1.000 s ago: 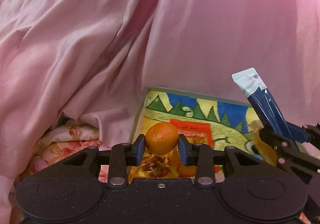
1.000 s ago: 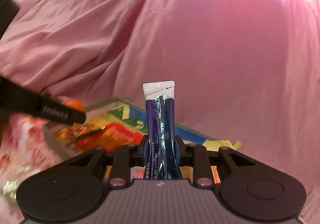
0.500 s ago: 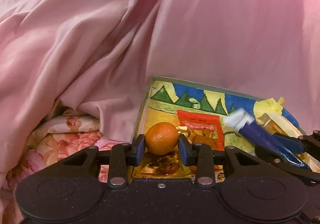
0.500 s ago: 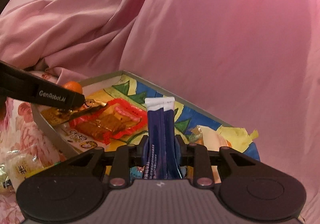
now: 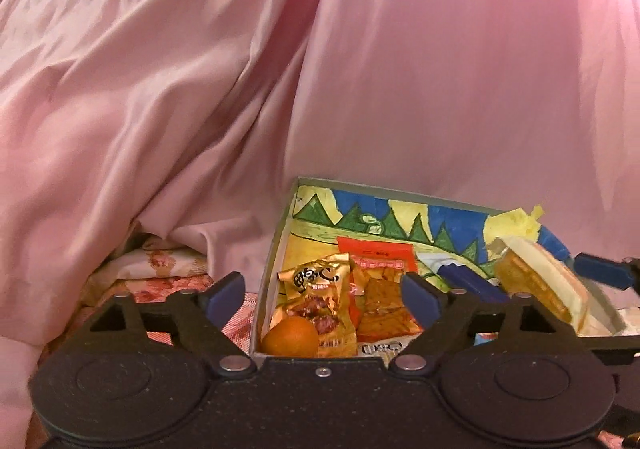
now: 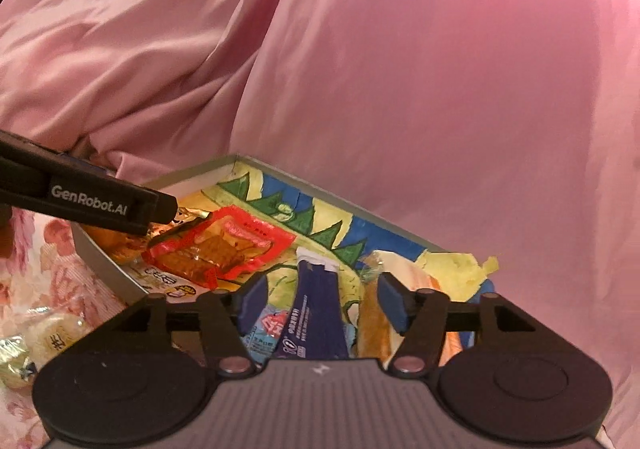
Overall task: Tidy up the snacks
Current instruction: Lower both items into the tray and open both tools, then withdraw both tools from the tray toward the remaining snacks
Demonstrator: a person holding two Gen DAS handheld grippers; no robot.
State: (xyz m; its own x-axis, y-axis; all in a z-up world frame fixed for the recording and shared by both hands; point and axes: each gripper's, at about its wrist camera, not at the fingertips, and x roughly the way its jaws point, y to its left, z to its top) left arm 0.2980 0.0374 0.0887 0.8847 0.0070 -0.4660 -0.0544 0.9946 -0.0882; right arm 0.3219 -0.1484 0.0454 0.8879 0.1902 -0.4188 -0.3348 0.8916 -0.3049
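Both grippers hover with jaws spread over the painted box (image 5: 280,233): the left gripper (image 5: 324,291) above a mandarin (image 5: 290,337) lying in its near corner, the right gripper (image 6: 320,299) above a blue stick sachet (image 6: 316,313) lying inside, so the drop-off step looks complete and each must next fetch another snack.
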